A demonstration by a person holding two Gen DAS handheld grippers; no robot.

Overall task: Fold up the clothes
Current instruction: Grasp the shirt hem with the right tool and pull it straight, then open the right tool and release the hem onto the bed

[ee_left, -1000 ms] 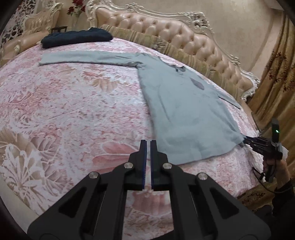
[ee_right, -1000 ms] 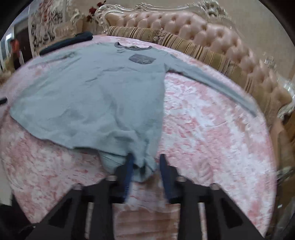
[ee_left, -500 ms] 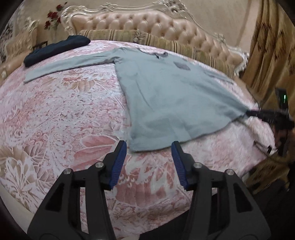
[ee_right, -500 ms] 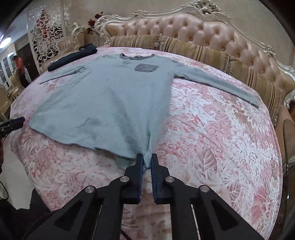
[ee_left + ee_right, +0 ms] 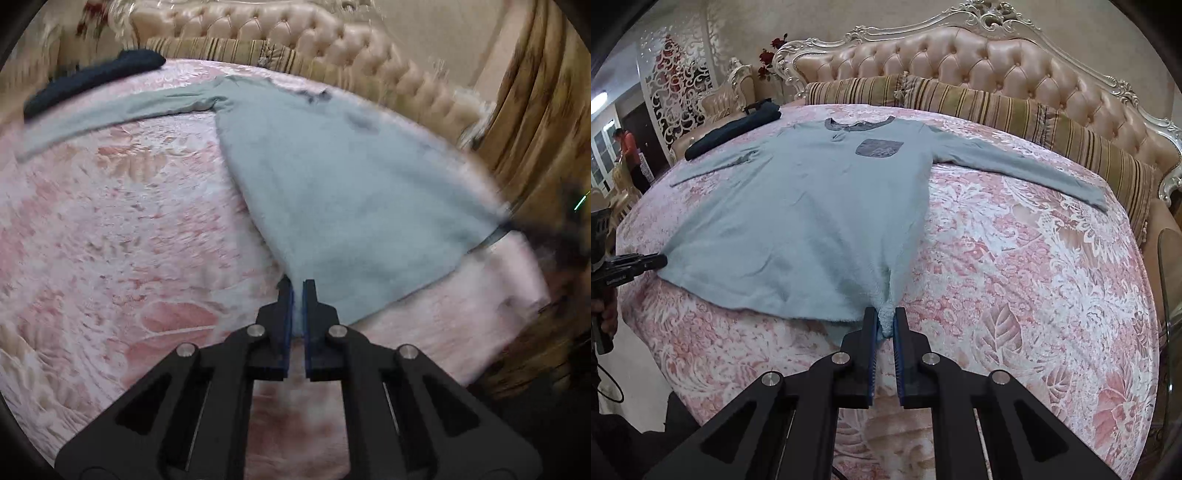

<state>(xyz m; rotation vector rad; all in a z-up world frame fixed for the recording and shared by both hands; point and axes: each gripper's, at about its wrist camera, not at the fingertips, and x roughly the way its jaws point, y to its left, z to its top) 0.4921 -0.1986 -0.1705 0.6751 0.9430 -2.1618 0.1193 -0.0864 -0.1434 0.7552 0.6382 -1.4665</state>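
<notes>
Shirt (image 5: 798, 206) lies flat on bedspread (image 5: 1015, 266), both grippers (image 5: 297, 291) (image 5: 885, 321) pinching hem corners; uneven pulling risks skewing it.

A wide bed is covered by a pink and white floral-patterned bedspread (image 5: 1015, 258), its leaf and blossom pattern running to every edge. Behind it stands a tufted, buttoned peach leather headboard (image 5: 979, 62) framed in carved cream scrollwork. Long striped bolster cushions in olive, gold and brown (image 5: 1034, 118) lie along the foot of the headboard. A dark navy folded garment (image 5: 735, 129) rests at the far left corner of the bed. Red artificial flowers (image 5: 768, 55) stand beyond that corner, next to a white fretwork screen (image 5: 672, 88). Gold patterned curtains (image 5: 535, 110) hang at the right.
</notes>
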